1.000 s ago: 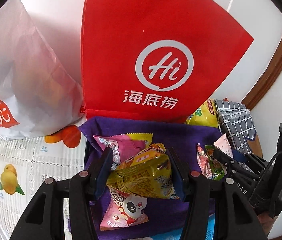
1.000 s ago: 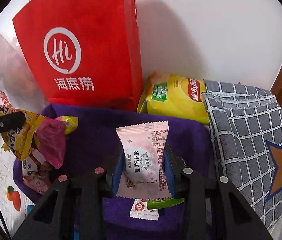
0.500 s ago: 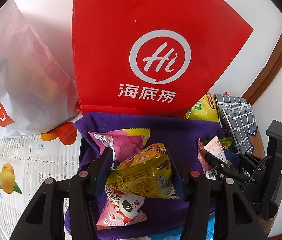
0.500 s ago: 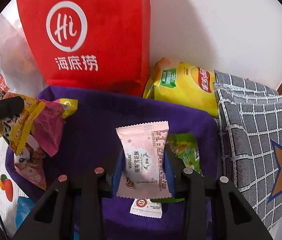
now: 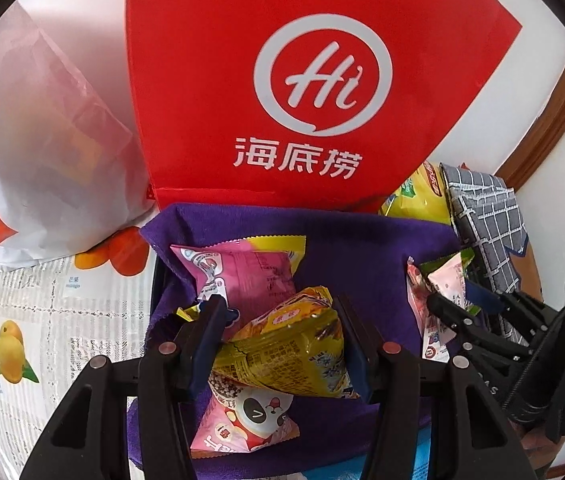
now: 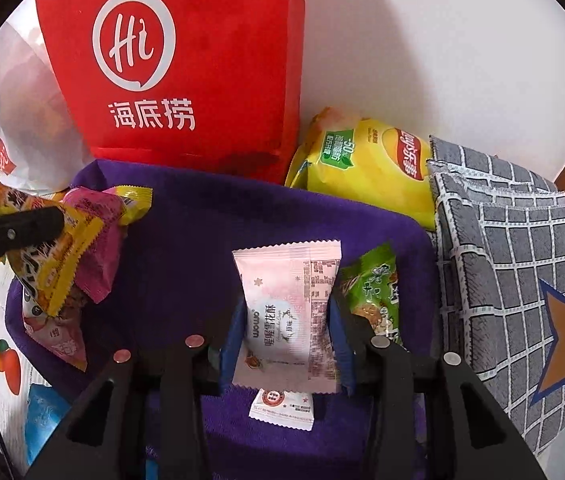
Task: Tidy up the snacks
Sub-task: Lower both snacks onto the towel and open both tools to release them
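Now the right claw was opening, letting the pink packet drop into the purple bin. At nine o'clock, the left claw stayed clamped on its yellow packet.

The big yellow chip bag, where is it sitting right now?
In the right wrist view the yellow chip bag lies behind the purple basket, squeezed between the red bag and the grey checked cloth.
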A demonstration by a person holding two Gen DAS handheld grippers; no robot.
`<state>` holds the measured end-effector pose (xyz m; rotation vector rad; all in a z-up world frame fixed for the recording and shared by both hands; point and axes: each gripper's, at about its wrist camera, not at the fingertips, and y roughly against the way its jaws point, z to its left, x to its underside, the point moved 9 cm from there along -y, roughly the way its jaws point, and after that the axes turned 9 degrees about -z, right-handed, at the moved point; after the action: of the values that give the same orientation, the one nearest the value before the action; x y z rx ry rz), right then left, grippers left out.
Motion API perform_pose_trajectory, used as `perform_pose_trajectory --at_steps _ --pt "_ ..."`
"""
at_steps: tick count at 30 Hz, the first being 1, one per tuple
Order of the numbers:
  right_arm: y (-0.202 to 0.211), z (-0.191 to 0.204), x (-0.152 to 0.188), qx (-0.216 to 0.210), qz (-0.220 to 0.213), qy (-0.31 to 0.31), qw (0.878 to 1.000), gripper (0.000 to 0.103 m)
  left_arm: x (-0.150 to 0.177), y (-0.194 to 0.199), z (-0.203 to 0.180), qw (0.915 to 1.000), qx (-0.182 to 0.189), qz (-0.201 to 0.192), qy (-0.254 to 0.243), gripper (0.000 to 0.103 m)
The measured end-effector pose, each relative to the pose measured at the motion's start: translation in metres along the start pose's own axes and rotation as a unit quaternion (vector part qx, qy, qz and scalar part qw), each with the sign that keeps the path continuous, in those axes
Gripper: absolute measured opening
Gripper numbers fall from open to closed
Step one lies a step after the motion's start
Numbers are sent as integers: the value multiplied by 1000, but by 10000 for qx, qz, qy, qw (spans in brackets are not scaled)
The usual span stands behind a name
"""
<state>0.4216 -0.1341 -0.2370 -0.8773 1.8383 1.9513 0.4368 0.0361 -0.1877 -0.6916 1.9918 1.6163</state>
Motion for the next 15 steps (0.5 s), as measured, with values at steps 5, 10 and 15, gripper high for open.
perform_pose_trajectory --at_steps 5,10,15 --pt "12 0 -7 10 -151 -6 9999 54 3 -4 0 9999 -53 88 -28 53" --pt "27 -2 -16 -22 -392 -57 9992 60 5 -8 -4 9999 -72 138 -75 53" --pt "40 -9 -22 17 -565 -152 9983 60 6 -9 -6 9998 -63 187 -68 54"
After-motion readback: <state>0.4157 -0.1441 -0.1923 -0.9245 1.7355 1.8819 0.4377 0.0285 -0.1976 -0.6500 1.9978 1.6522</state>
